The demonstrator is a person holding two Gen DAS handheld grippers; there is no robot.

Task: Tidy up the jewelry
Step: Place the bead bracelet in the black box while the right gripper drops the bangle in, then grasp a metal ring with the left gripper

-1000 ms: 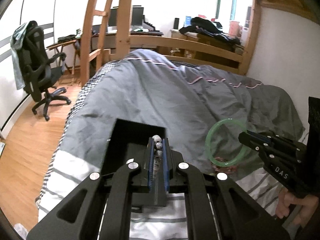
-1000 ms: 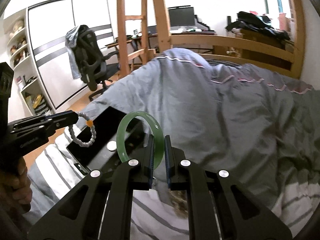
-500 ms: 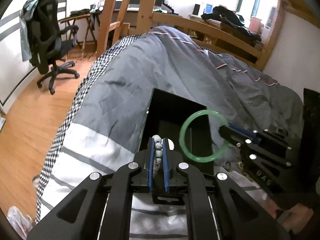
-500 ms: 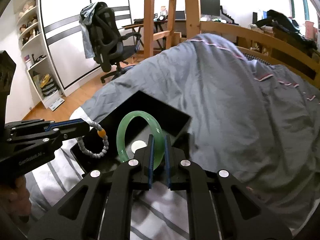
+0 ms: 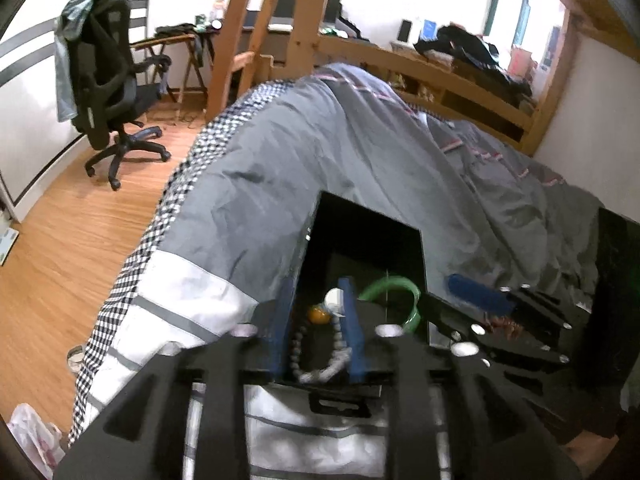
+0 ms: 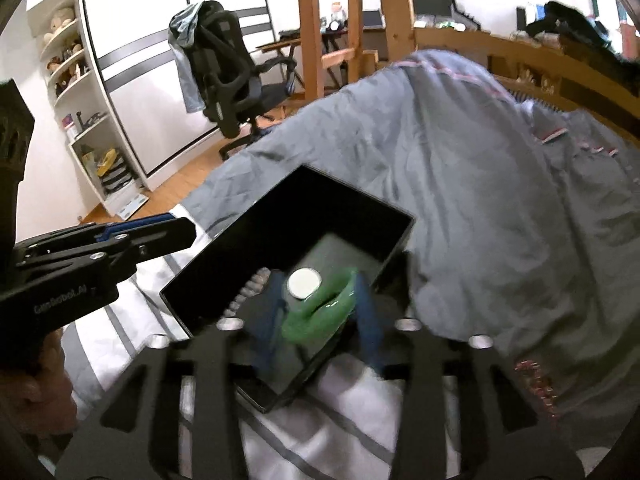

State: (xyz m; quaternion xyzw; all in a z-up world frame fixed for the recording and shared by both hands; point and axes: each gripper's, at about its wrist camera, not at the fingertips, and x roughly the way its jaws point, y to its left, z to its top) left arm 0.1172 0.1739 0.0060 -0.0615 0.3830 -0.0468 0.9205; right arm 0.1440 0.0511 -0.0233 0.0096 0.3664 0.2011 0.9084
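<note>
Green bangle [image 6: 320, 312] & bead bracelet [image 5: 316, 344] are dropping into the black box [image 6: 352, 208] on the bed [image 6: 480, 160]. Both jaws opening: left gripper [image 5: 316, 332] and right gripper [image 6: 320, 312] pads spread, pieces loose between. Step: release. Next, prob lift clear, then fetch remaining jewelry.

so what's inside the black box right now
A white round disc lies on the floor of the black box, with the green bangle and beaded bracelet dropping in. The tools hide the near corner.

A home bedroom: bed [image 5: 360, 160] with grey duvet, wooden ladder [image 6: 324, 20], desk chair [image 6: 228, 76], toy-filled shelves [image 6: 76, 92].
</note>
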